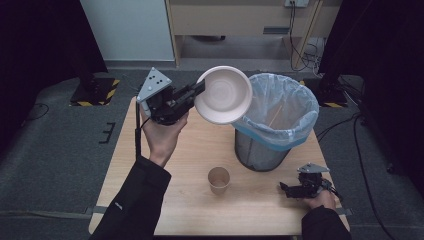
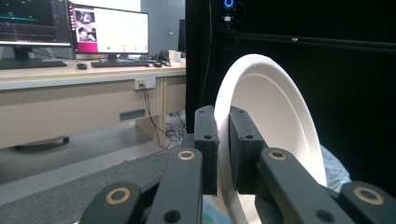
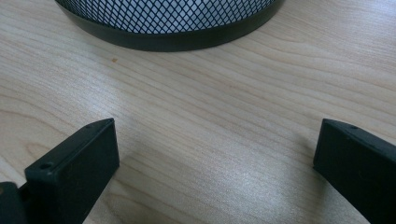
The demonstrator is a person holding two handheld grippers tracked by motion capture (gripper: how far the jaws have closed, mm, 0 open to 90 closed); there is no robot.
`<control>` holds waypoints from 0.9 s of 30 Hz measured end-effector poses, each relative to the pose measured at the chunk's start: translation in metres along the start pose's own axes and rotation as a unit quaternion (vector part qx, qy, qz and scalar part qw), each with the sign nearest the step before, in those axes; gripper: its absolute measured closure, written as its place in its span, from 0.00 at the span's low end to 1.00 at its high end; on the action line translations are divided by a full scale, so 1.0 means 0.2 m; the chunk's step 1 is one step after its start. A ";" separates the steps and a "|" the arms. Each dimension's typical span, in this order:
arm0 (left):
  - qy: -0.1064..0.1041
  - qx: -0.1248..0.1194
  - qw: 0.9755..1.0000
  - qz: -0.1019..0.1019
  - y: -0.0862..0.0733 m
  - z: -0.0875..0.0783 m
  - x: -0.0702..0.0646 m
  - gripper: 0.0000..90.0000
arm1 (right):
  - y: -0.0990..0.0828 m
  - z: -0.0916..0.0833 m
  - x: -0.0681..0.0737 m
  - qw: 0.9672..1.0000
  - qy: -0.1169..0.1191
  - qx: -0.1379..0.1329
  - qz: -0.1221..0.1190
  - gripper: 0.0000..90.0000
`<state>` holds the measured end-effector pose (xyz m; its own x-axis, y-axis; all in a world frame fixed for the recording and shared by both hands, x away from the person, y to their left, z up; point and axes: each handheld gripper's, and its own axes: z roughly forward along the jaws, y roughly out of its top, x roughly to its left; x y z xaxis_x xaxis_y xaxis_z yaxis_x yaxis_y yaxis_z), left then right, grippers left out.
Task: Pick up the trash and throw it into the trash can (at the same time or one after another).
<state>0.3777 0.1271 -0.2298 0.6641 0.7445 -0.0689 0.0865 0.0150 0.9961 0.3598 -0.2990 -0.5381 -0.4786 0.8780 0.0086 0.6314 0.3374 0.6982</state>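
Note:
A white paper bowl point(image 1: 223, 94) is tipped on edge in the air, just left of the bin's rim. My left gripper point(image 1: 199, 91) is shut on its rim and holds it up above the table's far left part. In the left gripper view the bowl point(image 2: 275, 112) stands upright with its rim pinched between the two black jaws of the left gripper point(image 2: 223, 135). A mesh waste bin point(image 1: 272, 120) lined with a pale blue bag stands on the table's right half. My right gripper point(image 1: 286, 190) rests low near the front right corner, and its jaws point(image 3: 215, 158) stand wide open over bare wood.
A brown paper cup point(image 1: 219, 180) stands upright near the front middle of the wooden table point(image 1: 175, 210). The bin's black base point(image 3: 173, 35) is just ahead of the right gripper. Grey floor surrounds the table, with a desk and cables beyond.

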 end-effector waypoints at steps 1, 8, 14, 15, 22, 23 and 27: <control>0.000 0.000 1.000 0.000 0.00 0.01 -0.01 0.92 | 0.00 0.00 0.00 1.000 0.000 0.000 0.000 0.00; -0.008 -0.002 1.000 0.002 0.02 0.07 -0.04 0.92 | 0.00 0.00 0.00 1.000 0.000 -0.001 -0.002 0.00; -0.013 0.001 1.000 0.011 0.03 0.14 -0.08 0.92 | 0.00 0.00 0.00 1.000 0.000 -0.001 -0.001 0.00; -0.014 0.001 1.000 0.012 0.03 0.15 -0.08 0.92 | 0.00 0.00 0.00 1.000 0.000 -0.001 -0.001 0.00; -0.017 0.003 1.000 0.017 0.06 0.22 -0.11 0.92 | 0.00 0.00 0.00 1.000 0.000 -0.001 -0.001 0.00; -0.017 0.002 1.000 0.018 0.06 0.24 -0.11 0.92 | 0.00 0.00 0.00 1.000 0.000 -0.001 -0.001 0.00; -0.019 0.004 1.000 0.021 0.07 0.28 -0.13 0.92 | 0.00 0.00 0.00 1.000 0.000 -0.001 -0.001 0.00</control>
<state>0.4022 0.0702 -0.2176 0.6956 0.7178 -0.0299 0.0648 -0.0212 0.9977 0.3598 -0.2992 -0.5382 -0.4804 0.8770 0.0071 0.6289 0.3388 0.6998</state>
